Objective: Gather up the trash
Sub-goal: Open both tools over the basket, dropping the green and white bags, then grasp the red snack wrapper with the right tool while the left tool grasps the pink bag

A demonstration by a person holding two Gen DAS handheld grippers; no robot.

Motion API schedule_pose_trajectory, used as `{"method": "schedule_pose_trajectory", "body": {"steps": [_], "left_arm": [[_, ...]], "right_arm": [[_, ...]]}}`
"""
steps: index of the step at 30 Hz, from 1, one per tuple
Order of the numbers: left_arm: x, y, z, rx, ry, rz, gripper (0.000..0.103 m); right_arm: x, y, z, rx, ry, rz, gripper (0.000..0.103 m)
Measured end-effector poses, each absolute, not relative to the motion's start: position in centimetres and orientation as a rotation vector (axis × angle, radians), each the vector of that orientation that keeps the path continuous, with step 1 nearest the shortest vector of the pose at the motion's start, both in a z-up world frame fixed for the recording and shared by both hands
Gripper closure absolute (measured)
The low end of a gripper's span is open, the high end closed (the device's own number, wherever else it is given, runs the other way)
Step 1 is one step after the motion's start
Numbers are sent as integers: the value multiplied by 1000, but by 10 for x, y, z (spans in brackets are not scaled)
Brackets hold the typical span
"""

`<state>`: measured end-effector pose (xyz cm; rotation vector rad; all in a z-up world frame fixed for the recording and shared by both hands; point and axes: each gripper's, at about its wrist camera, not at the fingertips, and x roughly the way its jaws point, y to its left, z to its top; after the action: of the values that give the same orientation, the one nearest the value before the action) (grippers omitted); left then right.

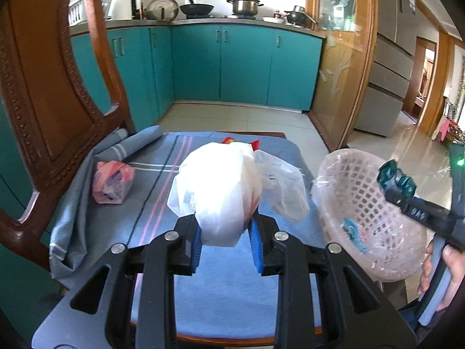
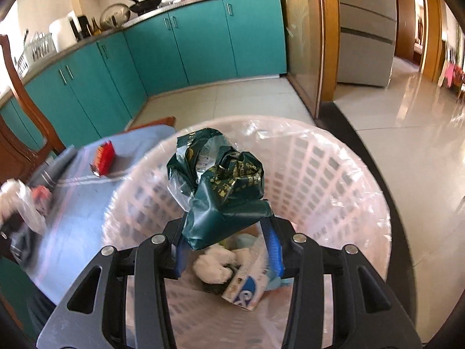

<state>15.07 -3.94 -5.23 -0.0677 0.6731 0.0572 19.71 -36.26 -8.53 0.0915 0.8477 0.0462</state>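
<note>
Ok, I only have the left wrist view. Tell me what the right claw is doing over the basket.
Observer: The right claw is shut on a crumpled dark green wrapper, held above the mouth of the pink basket.
Operator: Give me the basket's contents; I see only a blue scrap.
Observer: White crumpled tissue and a printed carton lie at the bottom.
Operator: Report what's behind my white bag.
Observer: A red wrapper lies on the blue cloth near the far edge.
Operator: Confirm my own grip.
Observer: The left claw is shut on the white plastic bag.
</note>
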Motion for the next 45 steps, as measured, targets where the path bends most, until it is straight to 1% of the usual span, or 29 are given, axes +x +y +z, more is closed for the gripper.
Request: {"method": "schedule_pose_trajectory", "body": {"steps": [6,8,9,10,15,17,19,20,21,24,26,30,35,37,41,45], "left_arm": [[168,-67,-44,-63,658,-19,74],[175,-78,-42,-68,657,-53,74],[180,-85,-41,-72,659,-79,74],[183,-91,-41,-74,661,-99,74],[198,-132,-50,-67,699,-238,74],[202,-149,-57,-50,724,-294,71],[204,-165,-66,-33,750,-345,61],[205,-170,-70,-30,763,-364,49],[205,-171,-72,-30,764,-368,40],[204,-162,-71,-25,745,-339,32],[204,-142,-68,-36,728,-294,27],[219,-69,-63,40,660,28,23],[257,40,-80,41,756,329,23],[261,60,-87,54,785,356,23],[264,87,-104,36,840,345,23],[264,91,-117,7,859,332,23]], "right_arm": [[197,-368,-93,90,891,42,57],[194,-375,-88,128,866,48,41],[191,-379,-85,151,847,43,27],[190,-382,-82,174,826,36,21],[181,-415,-68,369,706,11,20],[177,-430,-65,450,672,-14,20],[175,-442,-66,521,652,-39,19],[175,-448,-67,553,649,-45,19],[177,-450,-68,570,654,-47,19],[183,-449,-72,576,686,-43,19],[186,-443,-73,558,699,-27,19],[192,-426,-72,520,710,0,19],[203,-383,-65,390,728,87,19],[216,-355,-59,338,755,171,20],[259,-264,-50,186,847,357,19],[302,-183,-65,62,926,405,19]]}}
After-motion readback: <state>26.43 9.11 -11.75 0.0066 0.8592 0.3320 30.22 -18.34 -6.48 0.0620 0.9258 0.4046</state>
